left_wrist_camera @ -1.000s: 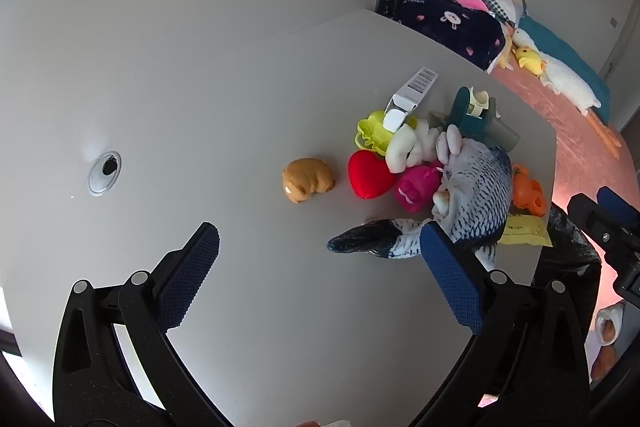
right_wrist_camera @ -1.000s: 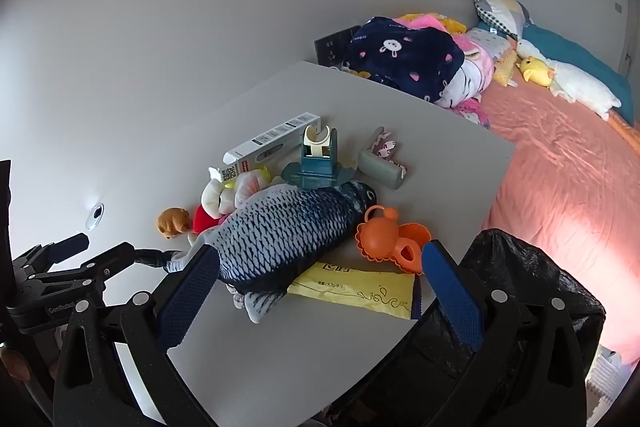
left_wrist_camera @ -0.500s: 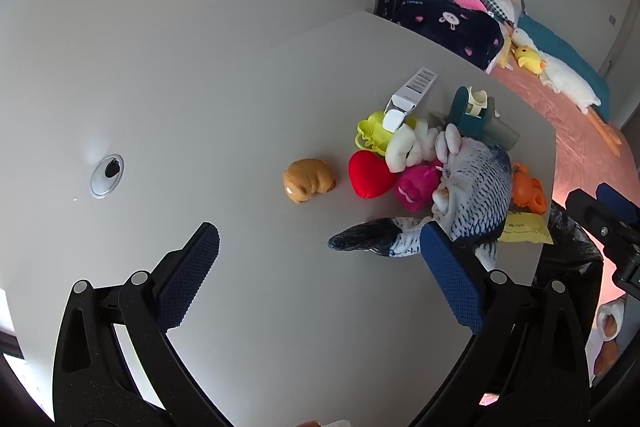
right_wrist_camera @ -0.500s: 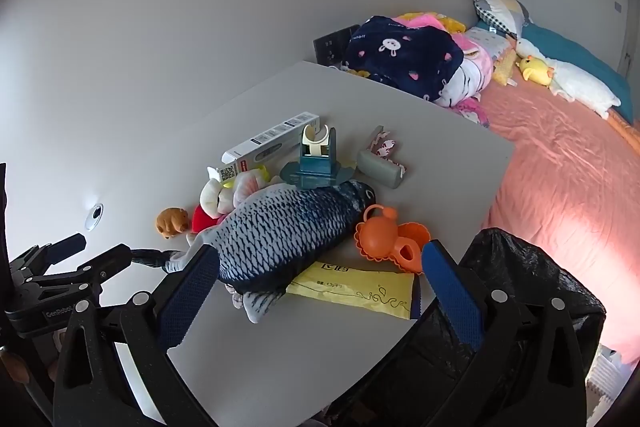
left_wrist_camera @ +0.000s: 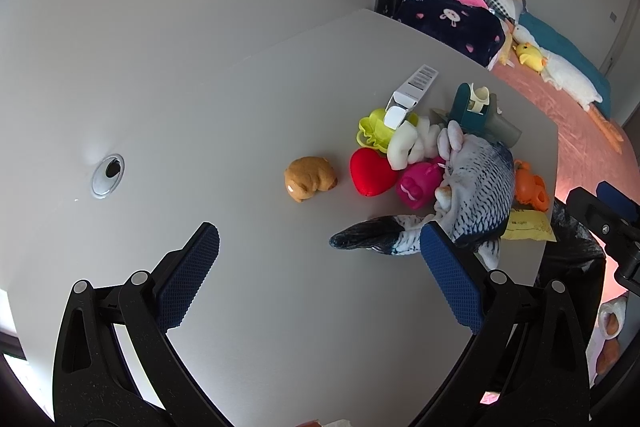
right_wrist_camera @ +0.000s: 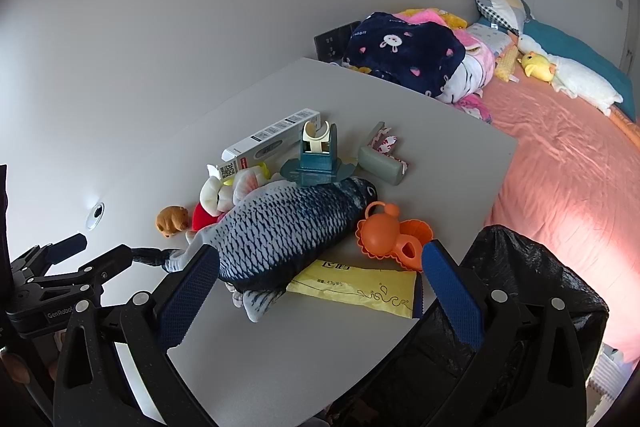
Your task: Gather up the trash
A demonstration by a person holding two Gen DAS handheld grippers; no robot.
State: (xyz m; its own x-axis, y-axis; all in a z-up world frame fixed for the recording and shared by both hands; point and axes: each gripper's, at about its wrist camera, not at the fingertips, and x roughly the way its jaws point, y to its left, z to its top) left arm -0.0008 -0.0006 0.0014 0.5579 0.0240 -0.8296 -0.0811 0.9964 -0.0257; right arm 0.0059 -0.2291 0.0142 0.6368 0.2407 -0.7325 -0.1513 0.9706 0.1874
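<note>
A yellow snack wrapper [right_wrist_camera: 356,285] lies flat at the table's near edge, beside a black trash bag [right_wrist_camera: 532,279] that hangs open off the table's right corner; the wrapper also shows in the left wrist view [left_wrist_camera: 526,225]. A white carton [right_wrist_camera: 272,141] and a small patterned wrapper [right_wrist_camera: 384,143] lie further back. My right gripper [right_wrist_camera: 316,279] is open and empty, above the wrapper and the plush fish [right_wrist_camera: 288,227]. My left gripper [left_wrist_camera: 316,267] is open and empty, over bare table left of the fish's tail [left_wrist_camera: 360,237].
Toys crowd the table's middle: brown plush [left_wrist_camera: 310,179], red heart [left_wrist_camera: 370,173], pink toy [left_wrist_camera: 418,181], yellow-green mould [left_wrist_camera: 374,129], orange moulds [right_wrist_camera: 390,237], teal stand [right_wrist_camera: 316,157]. A cable grommet [left_wrist_camera: 107,174] is at the left. A bed [right_wrist_camera: 568,163] lies to the right.
Both grippers have drifted very slightly; the view of the table has barely shifted. Nothing on the table has moved and nothing was grasped.
</note>
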